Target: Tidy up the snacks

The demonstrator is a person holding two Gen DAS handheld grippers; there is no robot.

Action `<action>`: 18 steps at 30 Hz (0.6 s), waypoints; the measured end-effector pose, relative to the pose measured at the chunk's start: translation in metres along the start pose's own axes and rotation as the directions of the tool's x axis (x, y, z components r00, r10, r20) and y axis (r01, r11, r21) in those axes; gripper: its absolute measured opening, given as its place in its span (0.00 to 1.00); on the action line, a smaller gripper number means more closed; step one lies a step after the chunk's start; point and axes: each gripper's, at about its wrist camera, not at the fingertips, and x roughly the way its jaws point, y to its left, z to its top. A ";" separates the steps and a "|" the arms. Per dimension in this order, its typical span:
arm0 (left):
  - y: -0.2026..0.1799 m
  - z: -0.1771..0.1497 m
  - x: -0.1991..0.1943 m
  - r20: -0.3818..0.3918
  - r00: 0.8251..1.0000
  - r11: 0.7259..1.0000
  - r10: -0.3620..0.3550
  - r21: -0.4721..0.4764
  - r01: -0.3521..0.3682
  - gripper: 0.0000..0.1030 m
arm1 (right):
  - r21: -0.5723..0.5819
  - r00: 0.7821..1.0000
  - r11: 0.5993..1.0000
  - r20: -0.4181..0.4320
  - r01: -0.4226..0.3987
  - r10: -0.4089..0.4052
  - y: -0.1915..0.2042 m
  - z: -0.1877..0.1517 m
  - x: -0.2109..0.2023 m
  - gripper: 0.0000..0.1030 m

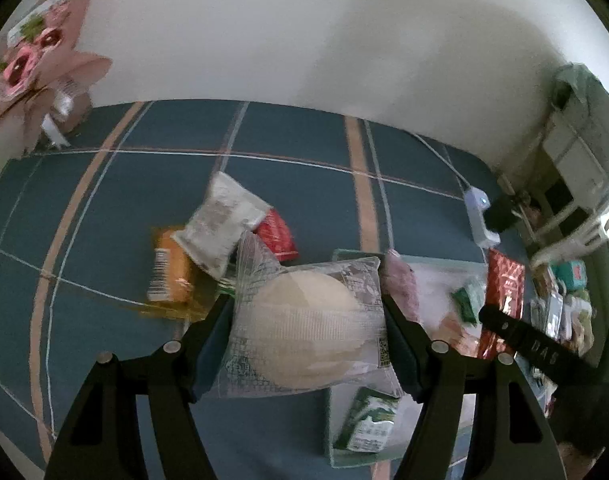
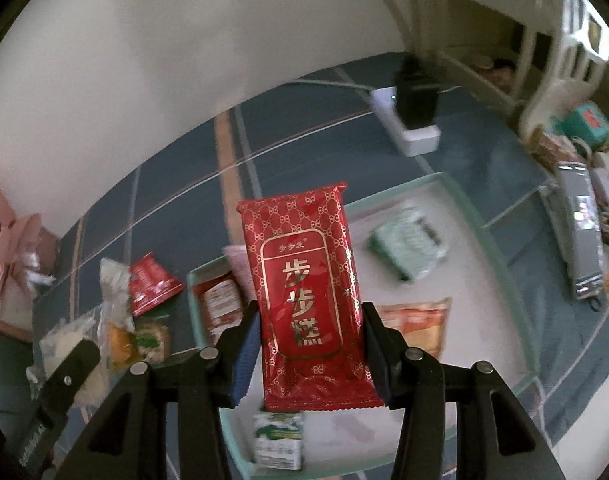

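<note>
Blue plaid tablecloth (image 1: 152,184) spreads below a plain white wall (image 1: 284,32); both wrist views are somewhat blurred.

Tray (image 2: 456,196), pale green rim, white floor, lies on the cloth. Contents seen from the right wrist: a green-and-white packet (image 2: 408,244), an orange packet (image 2: 418,320), a red-labelled packet (image 2: 220,304) against the left rim, and a small green-and-white carton (image 2: 278,440) near the front edge.

Loose snack pile (image 1: 220,248) rests on the cloth left of the tray: a white pouch, an orange packet with a barcode, a red wrapper.

Bun in a clear wrapper (image 1: 308,324) sits crosswise between the jaws of the left gripper (image 1: 308,344), which is clamped on it from both sides; it is held above the cloth at the tray's left edge.

Red foil cake packet (image 2: 304,292), gold lettering, stands upright in the right gripper (image 2: 310,344), jaws pinching its lower half, above the tray's front-left part.

White power strip (image 2: 408,128) with a black plug lies beyond the tray.
</note>
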 end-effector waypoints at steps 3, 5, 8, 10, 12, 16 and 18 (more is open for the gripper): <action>-0.015 -0.005 0.001 -0.010 1.000 0.999 -0.008 0.037 0.009 0.71 | 0.036 0.999 0.999 0.011 0.033 -0.034 -0.023 0.004 -0.005 0.49; -0.027 -0.009 0.003 -0.019 1.000 0.998 -0.018 0.064 0.019 0.71 | 0.057 0.999 0.997 0.015 0.050 -0.051 -0.036 0.006 -0.007 0.49; -0.043 -0.016 0.007 -0.038 0.998 0.995 -0.040 0.095 0.044 0.71 | 0.089 0.997 0.993 0.019 0.077 -0.079 -0.055 0.008 -0.011 0.49; -0.054 -0.020 0.009 -0.051 0.997 0.992 -0.051 0.116 0.057 0.71 | 0.092 0.994 0.990 0.023 0.106 -0.108 -0.063 0.009 -0.013 0.49; -0.065 -0.025 0.012 -0.066 0.996 0.989 -0.055 0.137 0.063 0.71 | 0.089 0.991 0.987 0.024 0.131 -0.134 -0.070 0.010 -0.015 0.49; -0.082 -0.035 0.020 -0.095 0.994 0.982 -0.061 0.173 0.077 0.71 | 0.087 0.982 0.979 0.020 0.185 -0.188 -0.081 0.011 -0.015 0.49; -0.091 -0.041 0.024 -0.110 0.992 0.978 -0.062 0.190 0.082 0.71 | 0.088 0.975 0.971 0.003 0.220 -0.221 -0.088 0.011 -0.011 0.49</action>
